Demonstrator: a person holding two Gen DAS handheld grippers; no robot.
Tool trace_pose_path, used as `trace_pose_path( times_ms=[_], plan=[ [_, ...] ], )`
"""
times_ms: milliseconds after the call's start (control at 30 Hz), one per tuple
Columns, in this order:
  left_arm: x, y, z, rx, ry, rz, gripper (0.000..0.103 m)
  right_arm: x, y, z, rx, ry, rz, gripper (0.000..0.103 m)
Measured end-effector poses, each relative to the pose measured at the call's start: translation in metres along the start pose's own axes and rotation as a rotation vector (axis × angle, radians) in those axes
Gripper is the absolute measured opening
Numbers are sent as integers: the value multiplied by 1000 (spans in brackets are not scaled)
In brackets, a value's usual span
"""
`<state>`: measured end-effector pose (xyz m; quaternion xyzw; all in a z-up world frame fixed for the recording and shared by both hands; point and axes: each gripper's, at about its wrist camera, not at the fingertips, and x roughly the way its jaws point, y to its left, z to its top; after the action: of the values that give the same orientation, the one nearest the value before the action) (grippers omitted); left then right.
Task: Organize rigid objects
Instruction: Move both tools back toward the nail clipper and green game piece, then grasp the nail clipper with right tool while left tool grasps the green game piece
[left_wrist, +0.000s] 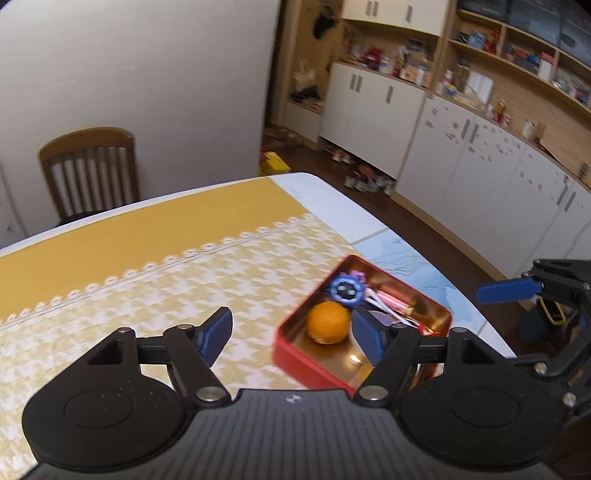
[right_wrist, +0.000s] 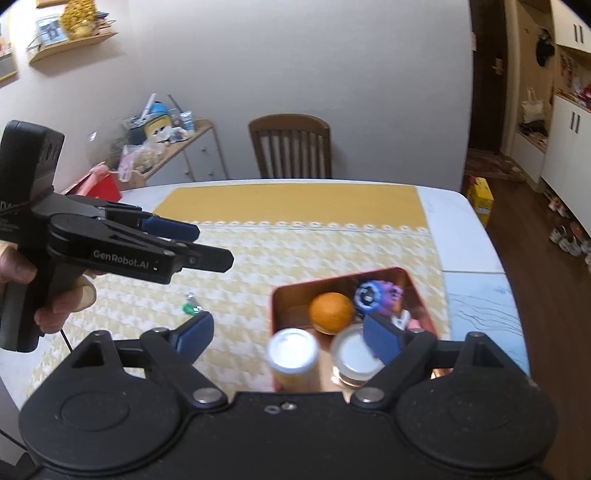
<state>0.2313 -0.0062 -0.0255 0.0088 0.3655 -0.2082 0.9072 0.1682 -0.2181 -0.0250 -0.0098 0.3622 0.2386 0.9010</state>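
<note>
A red tin box (left_wrist: 295, 360) (right_wrist: 417, 286) sits on the yellow patterned tablecloth. It holds an orange (left_wrist: 328, 322) (right_wrist: 331, 311), a blue round toy (left_wrist: 347, 290) (right_wrist: 368, 294), a pink item, and, in the right wrist view, a white-capped bottle (right_wrist: 293, 354) and a white-lidded jar (right_wrist: 356, 356). My left gripper (left_wrist: 291, 338) is open and empty above the box's near left corner. My right gripper (right_wrist: 288, 336) is open and empty over the box's near edge. A small green piece (right_wrist: 191, 305) lies on the cloth left of the box.
A wooden chair (right_wrist: 290, 146) (left_wrist: 88, 168) stands at the table's far side. The table's right edge (right_wrist: 480, 229) drops to a wooden floor. White cabinets (left_wrist: 461, 147) line the right wall. A cluttered side shelf (right_wrist: 166, 136) stands far left.
</note>
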Motion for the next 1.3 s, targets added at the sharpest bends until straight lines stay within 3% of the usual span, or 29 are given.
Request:
trace_pose_path(
  times_ms=[133, 267, 567, 900, 1300],
  plan=[
    [-11, 21, -9, -12, -16, 60, 80, 8, 21, 1, -28, 1, 34, 95],
    [-18, 43, -19, -31, -17, 116, 81, 19, 46, 0, -69, 7, 62, 102],
    [-24, 83, -53, -43, -37, 240, 82, 54, 99, -1, -119, 28, 104, 103],
    [-9, 116, -107, -80, 8, 274, 81, 107, 106, 18, -86, 85, 65, 103],
    [36, 89, -132, 56, 18, 279, 81, 192, 119, 37, -62, 242, 55, 101]
  ],
)
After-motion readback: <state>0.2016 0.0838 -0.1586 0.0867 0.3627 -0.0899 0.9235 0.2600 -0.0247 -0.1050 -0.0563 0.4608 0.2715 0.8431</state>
